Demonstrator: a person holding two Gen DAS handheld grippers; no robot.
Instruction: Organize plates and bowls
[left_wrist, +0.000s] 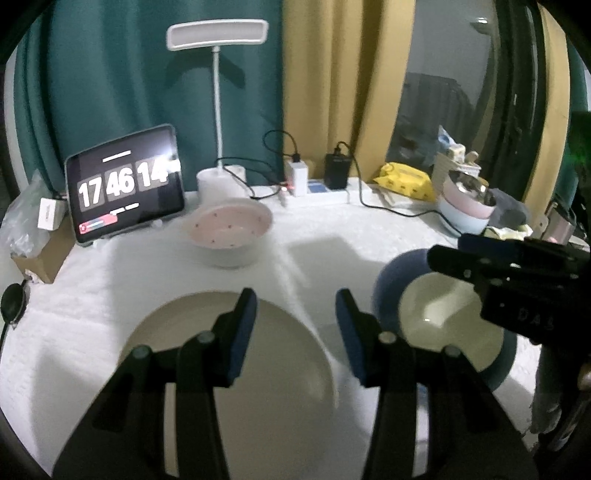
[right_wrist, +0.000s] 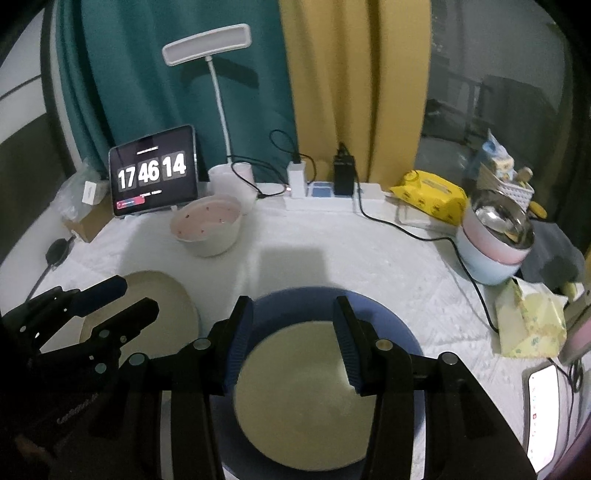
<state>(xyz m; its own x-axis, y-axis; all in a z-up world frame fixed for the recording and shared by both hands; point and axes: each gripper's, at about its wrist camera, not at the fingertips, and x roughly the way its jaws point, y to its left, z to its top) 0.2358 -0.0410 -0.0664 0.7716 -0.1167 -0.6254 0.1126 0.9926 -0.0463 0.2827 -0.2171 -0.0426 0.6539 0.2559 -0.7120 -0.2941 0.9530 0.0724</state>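
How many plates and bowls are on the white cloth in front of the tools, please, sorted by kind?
Plates: 2 (round cream plate, round blue plate)
Bowls: 2 (pink-lined speckled bowl, cream bowl on the blue plate)
Total: 4

You see a cream plate (left_wrist: 236, 369) at seven o'clock, a cream bowl (right_wrist: 306, 398) on a blue plate (right_wrist: 295, 306), a pink-lined bowl (left_wrist: 231, 225) speckled with dark dots at eleven, a white quilted worktop (left_wrist: 332, 236), and teal (left_wrist: 122, 74) and mustard curtains (left_wrist: 343, 81) behind.
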